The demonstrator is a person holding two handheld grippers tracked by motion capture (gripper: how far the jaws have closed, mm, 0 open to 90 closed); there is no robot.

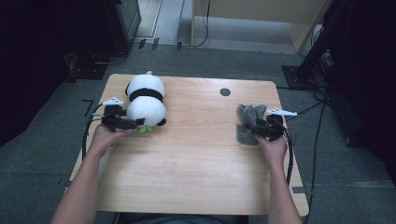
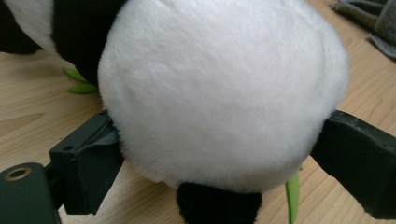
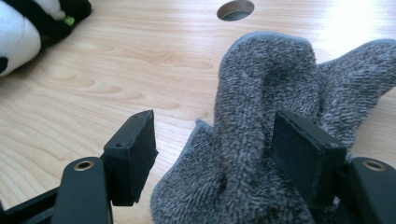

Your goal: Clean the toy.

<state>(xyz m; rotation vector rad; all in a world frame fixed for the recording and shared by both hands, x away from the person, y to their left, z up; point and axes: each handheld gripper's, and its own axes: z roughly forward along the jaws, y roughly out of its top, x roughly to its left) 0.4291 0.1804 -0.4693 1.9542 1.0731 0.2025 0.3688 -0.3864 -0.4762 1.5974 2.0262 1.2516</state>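
Left gripper (image 1: pixel 138 122), held in the left hand (image 1: pixel 105 135) at the table's left edge: jaws spread wide to either side of the panda's round white end, the left pad just meeting the fur, the right jaw at its flank, no squeeze visible; released. Toy panda (image 1: pixel 146 99) lying on its side on the wooden table (image 1: pixel 196 158), near the far left corner, black band across its middle, green leaf (image 1: pixel 146 129) poking out beneath the white end beside the jaws. In the left gripper view, white plush (image 2: pixel 224 93) bulging between both jaws, black patch below, wood grain beyond.

Right gripper (image 1: pixel 256 129), held in the right hand (image 1: pixel 273 145) toward the table's right edge: jaws parted, one pad against a raised fold of the grey cloth, the other standing clear of it over bare wood; not clamping. Grey cloth (image 1: pixel 247 123) crumpled in a heap on the table, well apart from the panda. In the right gripper view, cloth (image 3: pixel 266 121) fuzzy and folded upward, right pad sunk against it, left pad apart from it.

Round hole (image 1: pixel 225 92) in the tabletop, beyond the cloth toward the far edge. Cables trailing from each gripper over the table's sides. Grey carpeted floor (image 1: pixel 46 154) around the table.
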